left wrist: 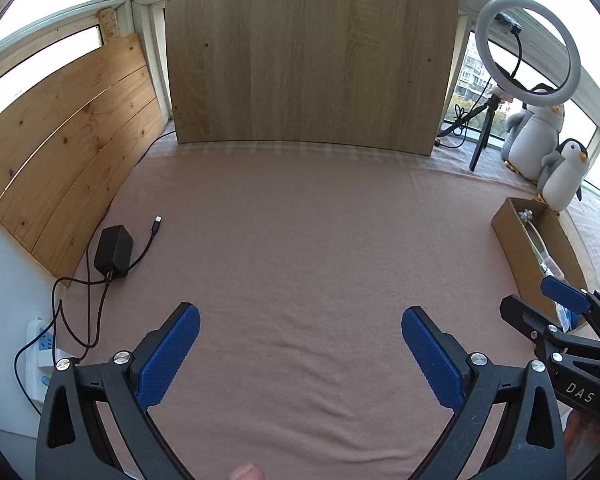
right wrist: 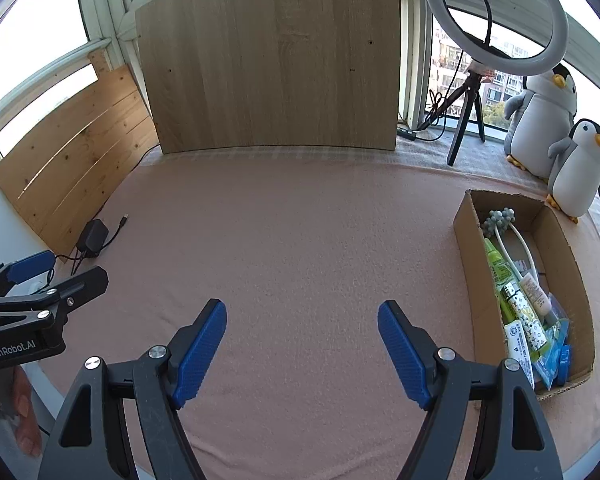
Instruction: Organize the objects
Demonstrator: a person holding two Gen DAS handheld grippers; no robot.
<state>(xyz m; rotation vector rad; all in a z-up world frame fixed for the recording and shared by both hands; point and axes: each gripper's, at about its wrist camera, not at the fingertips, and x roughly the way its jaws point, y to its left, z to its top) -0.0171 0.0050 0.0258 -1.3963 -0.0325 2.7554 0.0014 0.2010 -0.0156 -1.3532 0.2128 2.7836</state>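
Sweeping from the left, you had the black power adapter with its thin black cable [left wrist: 113, 251] lying on the pink cloth-covered table [left wrist: 300, 240] near the pine board, well apart from everything else. Your left gripper [left wrist: 300, 354] hung released over bare cloth, blue pads spread wide and empty; your right gripper [right wrist: 301, 344] was equally spread, grasping nothing. Far right sat the long open brown cardboard box [right wrist: 469, 280], holding the task's things: a green plastic tube [right wrist: 497, 270], a white tube with printed label [right wrist: 533, 290], a grey bobbled brush on white stems [right wrist: 498, 218] and blue foil sachets [right wrist: 555, 356]. I judged these light; the tubes soft and slippery, best pinched mid-body across the width, the sachets flimsy, best taken by an edge.
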